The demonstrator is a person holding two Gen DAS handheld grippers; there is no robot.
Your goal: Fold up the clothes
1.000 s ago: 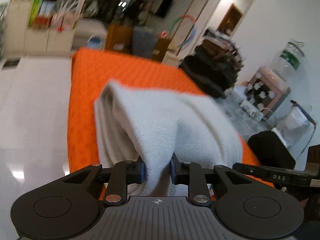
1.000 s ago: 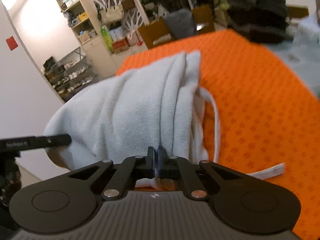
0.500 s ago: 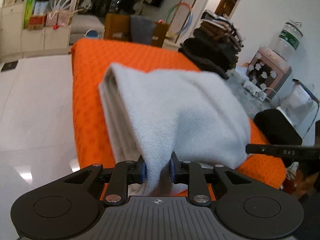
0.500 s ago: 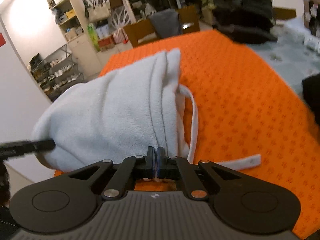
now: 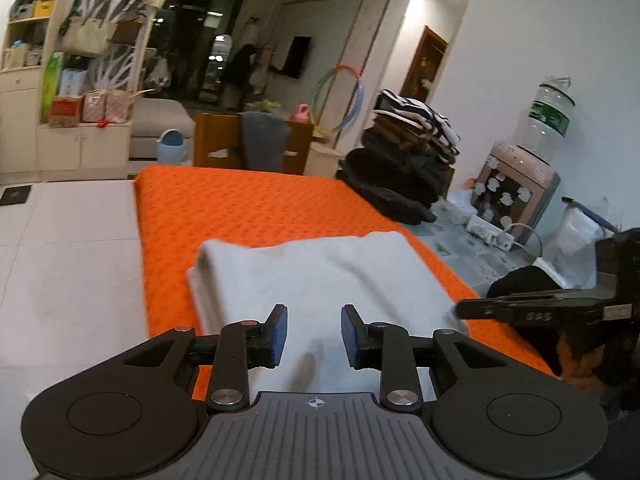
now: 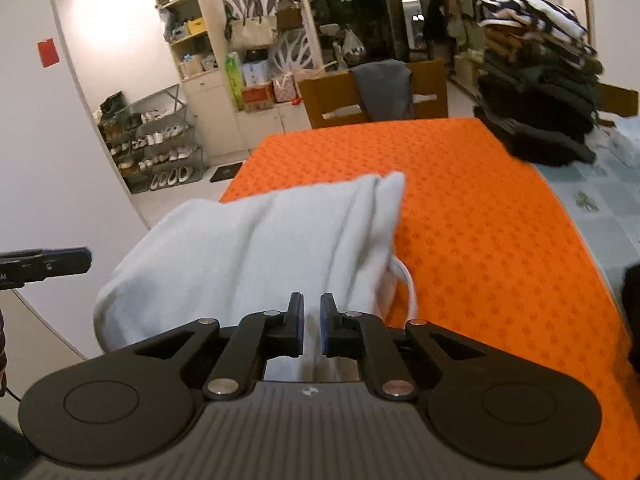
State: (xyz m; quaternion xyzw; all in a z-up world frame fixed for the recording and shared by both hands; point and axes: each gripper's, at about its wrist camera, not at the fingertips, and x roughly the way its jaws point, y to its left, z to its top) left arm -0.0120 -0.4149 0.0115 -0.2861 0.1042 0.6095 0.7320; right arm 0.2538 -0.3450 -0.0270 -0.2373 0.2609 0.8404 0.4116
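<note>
A pale grey fleece garment [image 5: 320, 280] lies folded on the near end of the orange table cover [image 5: 248, 204]. My left gripper [image 5: 313, 336] is open, its pads apart just above the garment's near edge. In the right wrist view the same garment [image 6: 256, 248] lies bunched, with a white drawstring [image 6: 408, 284] looping out at its right side. My right gripper [image 6: 311, 328] is open by a narrow gap over the garment's near edge, holding nothing. The other gripper's finger shows at the garment's edge in the left wrist view [image 5: 520, 310] and in the right wrist view [image 6: 44, 266].
A tall stack of folded dark and striped clothes [image 5: 408, 160] stands at the table's far right [image 6: 540, 80]. A wooden chair with a grey cloth [image 6: 380, 92] is behind the table. A water dispenser [image 5: 532, 160] is at the right, shoe shelves [image 6: 156, 148] at the left.
Both grippers have let go of the garment and opened. The garment has dropped from its lifted, draped shape to lie flat on the table cover.
</note>
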